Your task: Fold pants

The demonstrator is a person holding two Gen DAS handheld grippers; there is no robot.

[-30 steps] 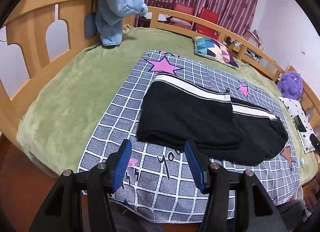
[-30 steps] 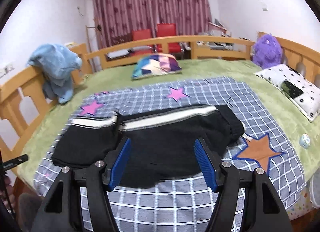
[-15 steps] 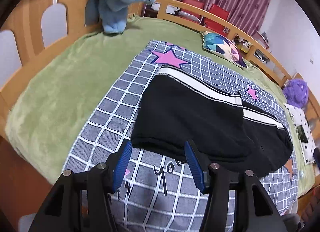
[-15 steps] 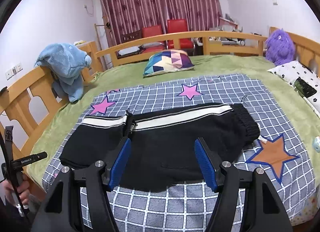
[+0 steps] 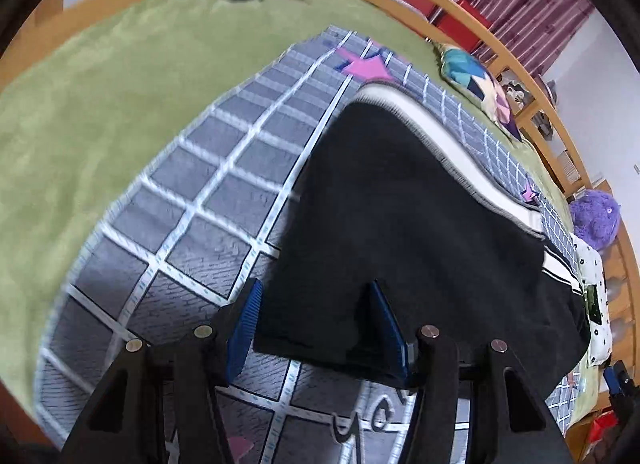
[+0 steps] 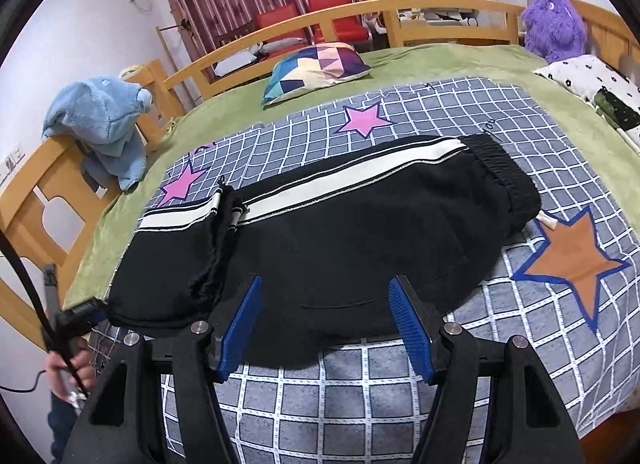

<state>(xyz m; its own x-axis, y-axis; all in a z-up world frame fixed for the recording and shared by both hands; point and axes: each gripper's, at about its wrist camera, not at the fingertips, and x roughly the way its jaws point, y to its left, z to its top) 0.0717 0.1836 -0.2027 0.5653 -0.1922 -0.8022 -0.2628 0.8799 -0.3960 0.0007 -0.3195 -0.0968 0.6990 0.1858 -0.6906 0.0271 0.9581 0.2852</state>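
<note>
- The left gripper (image 5: 316, 324) stood with its blue ribbed jaws spread and nothing clamped; the near left corner of the black fleece pants with a white side stripe (image 5: 400, 215) lay between and just ahead of them, the hem edge passing under the gap.
- The right gripper (image 6: 324, 324) was likewise released, jaws wide apart and grasping nothing, with the near long edge of the pants (image 6: 340, 240) just ahead of and between them.
- Beyond both sets of jaws the pants lay flat, already doubled leg over leg, cuffs folded back toward the middle, and the elastic waistband (image 6: 504, 175) far off to the right of the right jaws.
- Under the pants and the jaws spread the grey grid-patterned blanket with coloured stars (image 6: 400, 404), itself on a green plush bedcover (image 5: 100, 111).
- Judged from this, the step in hand was seizing the left end for the next fold. To do it well, the left jaws should slide low along the blanket so that one finger goes under all layers, close on the full thickness near the corner, and avoid pinching the blanket.
- The right jaws would do best taking the same end's far corner or pinning the fold line, so the edges carry over evenly.
</note>
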